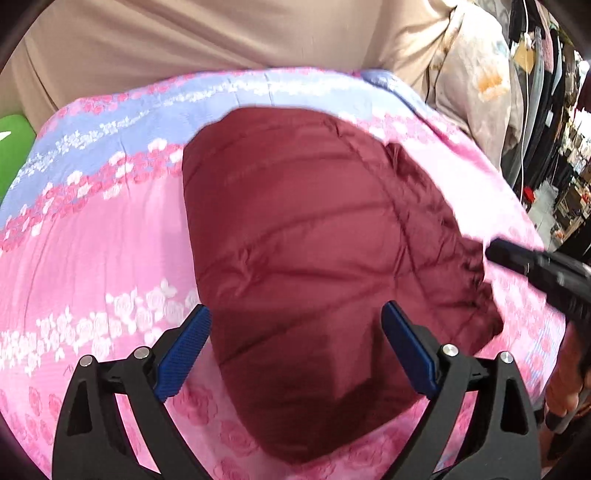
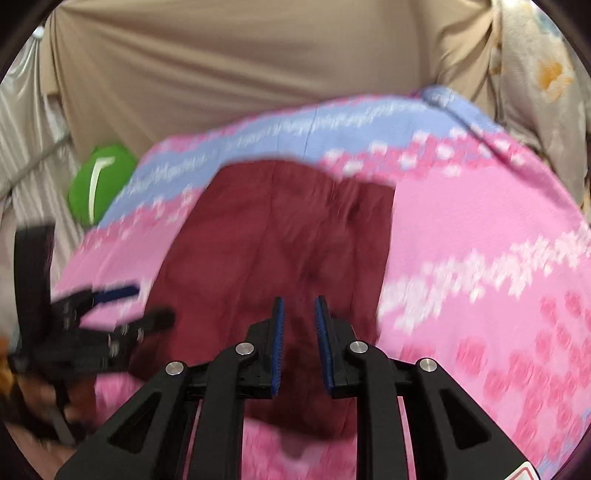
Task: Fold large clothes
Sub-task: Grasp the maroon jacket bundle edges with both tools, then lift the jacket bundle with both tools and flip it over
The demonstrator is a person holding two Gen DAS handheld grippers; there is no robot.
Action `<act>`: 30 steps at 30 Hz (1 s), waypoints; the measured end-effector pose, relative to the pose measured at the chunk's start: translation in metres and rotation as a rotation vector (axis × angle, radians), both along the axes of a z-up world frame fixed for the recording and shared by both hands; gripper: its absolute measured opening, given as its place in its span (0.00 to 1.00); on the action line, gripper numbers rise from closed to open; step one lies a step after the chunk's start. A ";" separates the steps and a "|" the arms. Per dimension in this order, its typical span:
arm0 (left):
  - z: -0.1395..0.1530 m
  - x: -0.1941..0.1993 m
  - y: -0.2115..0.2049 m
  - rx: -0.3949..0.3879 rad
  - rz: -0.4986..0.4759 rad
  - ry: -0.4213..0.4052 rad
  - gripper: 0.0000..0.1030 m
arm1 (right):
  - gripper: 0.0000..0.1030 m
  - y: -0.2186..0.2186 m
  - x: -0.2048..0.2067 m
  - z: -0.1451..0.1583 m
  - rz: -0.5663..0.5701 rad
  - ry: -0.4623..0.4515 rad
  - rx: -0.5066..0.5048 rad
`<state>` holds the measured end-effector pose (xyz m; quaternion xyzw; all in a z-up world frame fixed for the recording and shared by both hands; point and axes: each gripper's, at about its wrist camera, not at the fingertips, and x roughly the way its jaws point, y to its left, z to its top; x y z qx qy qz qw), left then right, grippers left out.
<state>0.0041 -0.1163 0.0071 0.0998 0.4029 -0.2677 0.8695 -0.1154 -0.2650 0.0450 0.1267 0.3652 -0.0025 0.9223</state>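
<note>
A maroon quilted jacket (image 1: 314, 206) (image 2: 277, 229) lies folded into a compact shape on a pink and blue floral bedspread (image 1: 92, 258) (image 2: 480, 221). My left gripper (image 1: 297, 308) hovers over the jacket's near part, its blue pads wide open and holding nothing. It shows blurred at the left of the right wrist view (image 2: 144, 304). My right gripper (image 2: 299, 300) is over the jacket's near edge, with a narrow gap between its pads and no cloth in it. In the left wrist view the right gripper (image 1: 495, 251) reaches in by the jacket's right edge.
A beige sheet (image 1: 221, 33) (image 2: 221, 74) hangs behind the bed. A green cushion (image 1: 14, 147) (image 2: 99, 181) lies at the far left. A pale floral cloth (image 1: 472, 81) and a rack of dark clothes (image 1: 546, 92) are at the right. A hand (image 1: 565, 387) holds the right gripper.
</note>
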 end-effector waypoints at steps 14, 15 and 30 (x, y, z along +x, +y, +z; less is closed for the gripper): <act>-0.037 0.008 -0.005 0.055 0.023 0.051 0.93 | 0.10 -0.007 0.004 -0.041 -0.070 0.112 0.055; -0.037 0.008 -0.005 0.055 0.024 0.050 0.93 | 0.10 -0.008 0.004 -0.033 -0.073 0.085 0.053; -0.032 0.022 0.011 -0.067 0.029 0.150 0.93 | 0.20 -0.021 0.020 -0.042 -0.114 0.100 0.100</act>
